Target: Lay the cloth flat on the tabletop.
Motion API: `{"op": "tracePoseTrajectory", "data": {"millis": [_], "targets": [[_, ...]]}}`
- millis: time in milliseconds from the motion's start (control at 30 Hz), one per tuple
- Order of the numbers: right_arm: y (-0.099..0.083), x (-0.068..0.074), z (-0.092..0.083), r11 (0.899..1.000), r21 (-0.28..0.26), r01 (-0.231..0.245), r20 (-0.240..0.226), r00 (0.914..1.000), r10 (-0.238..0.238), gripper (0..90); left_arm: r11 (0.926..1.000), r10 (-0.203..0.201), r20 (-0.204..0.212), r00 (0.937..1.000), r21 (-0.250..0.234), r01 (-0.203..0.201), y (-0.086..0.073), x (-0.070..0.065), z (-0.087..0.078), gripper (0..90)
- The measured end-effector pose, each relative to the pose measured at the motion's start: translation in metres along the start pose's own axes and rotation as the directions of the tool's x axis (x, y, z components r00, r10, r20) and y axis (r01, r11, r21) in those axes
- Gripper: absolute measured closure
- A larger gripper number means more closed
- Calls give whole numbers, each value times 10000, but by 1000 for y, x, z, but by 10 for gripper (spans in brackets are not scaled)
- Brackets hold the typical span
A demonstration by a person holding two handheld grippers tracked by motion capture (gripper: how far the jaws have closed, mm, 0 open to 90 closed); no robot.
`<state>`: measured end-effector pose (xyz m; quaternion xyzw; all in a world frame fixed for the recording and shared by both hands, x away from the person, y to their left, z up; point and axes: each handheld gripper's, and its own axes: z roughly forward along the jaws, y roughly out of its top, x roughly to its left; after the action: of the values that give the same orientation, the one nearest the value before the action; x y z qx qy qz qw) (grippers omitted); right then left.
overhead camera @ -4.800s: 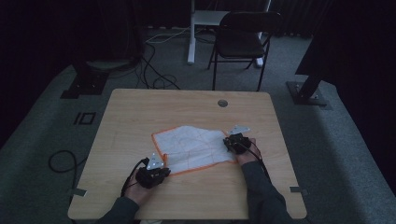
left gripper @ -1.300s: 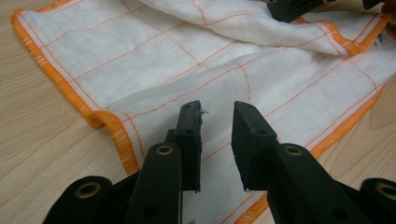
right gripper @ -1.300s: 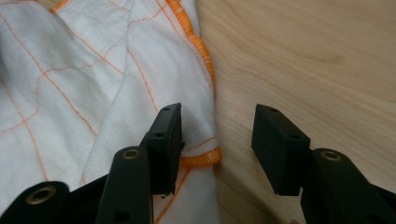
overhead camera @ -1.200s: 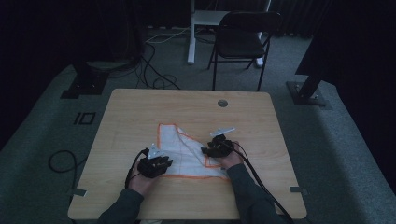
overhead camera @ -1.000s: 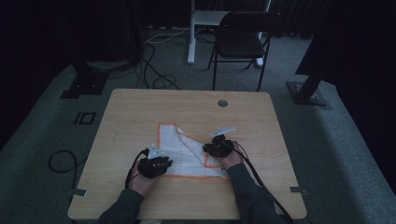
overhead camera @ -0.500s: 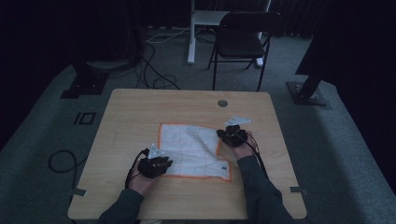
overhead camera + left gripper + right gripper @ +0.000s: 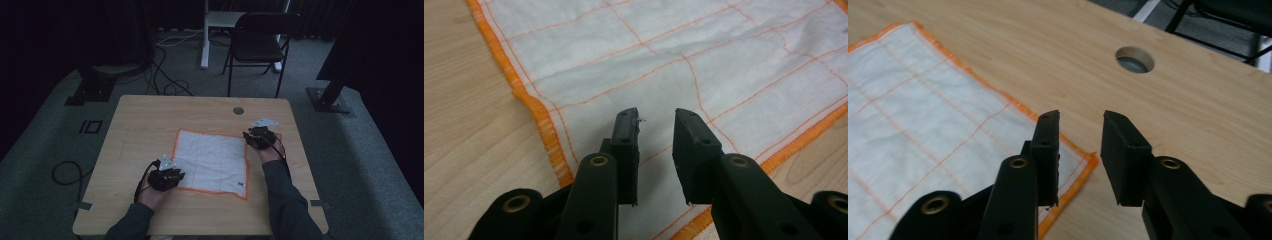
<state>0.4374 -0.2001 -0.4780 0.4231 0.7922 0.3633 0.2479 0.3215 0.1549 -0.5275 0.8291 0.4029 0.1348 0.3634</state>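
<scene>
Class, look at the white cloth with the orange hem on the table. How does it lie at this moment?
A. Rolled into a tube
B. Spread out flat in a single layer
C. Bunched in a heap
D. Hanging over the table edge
B: in the high view the cloth lies open and roughly square on the table, its orange hem showing all round.

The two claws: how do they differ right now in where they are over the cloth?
The left claw sits over the white cloth's near left corner; the right claw is at its far right corner. The left claw's jaws have cloth beneath them; the right claw's have just been opening, nothing between them, the corner lying flat. Both stand open, gripping nothing.
</scene>
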Motion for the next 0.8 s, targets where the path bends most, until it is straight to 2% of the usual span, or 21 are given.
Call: {"op": "tracePoseTrajectory", "data": {"millis": [133, 400, 667, 800], "targets": [[-9, 11, 0, 9999, 164, 45, -434, 9990, -38, 651, 9999, -41, -22, 10000, 108, 41, -2, 1, 2, 727], [-40, 48, 1, 9963, 682, 528, -1396, 9893, -428, 621, 9996, -175, -29, 9998, 205, 176, -8, 3, 4, 726], [-62, 70, -7, 9891, 1028, 1050, -1606, 9831, -876, 610, 9993, -373, 74, 9993, 39, 373, -17, -2, -3, 735], [-68, 70, -6, 9866, 1251, 1052, -1633, 9830, -841, 608, 9991, -424, 140, 9990, -6, 424, -23, -4, -7, 741]]}}
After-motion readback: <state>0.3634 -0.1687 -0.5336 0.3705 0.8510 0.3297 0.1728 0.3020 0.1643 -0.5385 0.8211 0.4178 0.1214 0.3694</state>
